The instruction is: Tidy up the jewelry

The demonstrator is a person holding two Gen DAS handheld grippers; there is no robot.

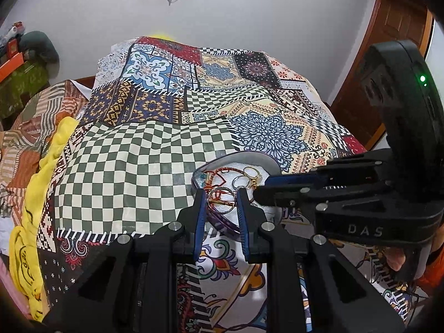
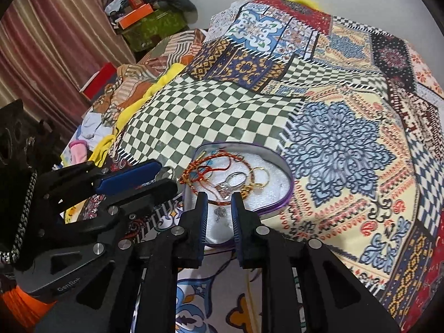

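Observation:
A purple-rimmed heart-shaped box (image 1: 222, 226) (image 2: 288, 191) with white padding lies on the patterned bedspread. It holds a red and gold cord bracelet (image 1: 219, 173) (image 2: 205, 170), gold rings (image 1: 251, 172) (image 2: 260, 176) and a silver ring (image 2: 236, 179). My left gripper (image 1: 221, 198) is shut on a large silver ring (image 1: 222, 201) at the box's near edge. My right gripper (image 2: 217, 198) is partly open over the box, with a thin red cord (image 2: 219, 202) between its fingers. It shows in the left wrist view (image 1: 260, 191) entering from the right.
The bed carries a patchwork bedspread (image 1: 155, 149) (image 2: 341, 138). A yellow cloth (image 1: 36, 194) and folded fabrics (image 2: 144, 66) lie along the left side. Boxes (image 2: 149, 25) stand by the wall. A wooden door (image 1: 388, 36) is at the right.

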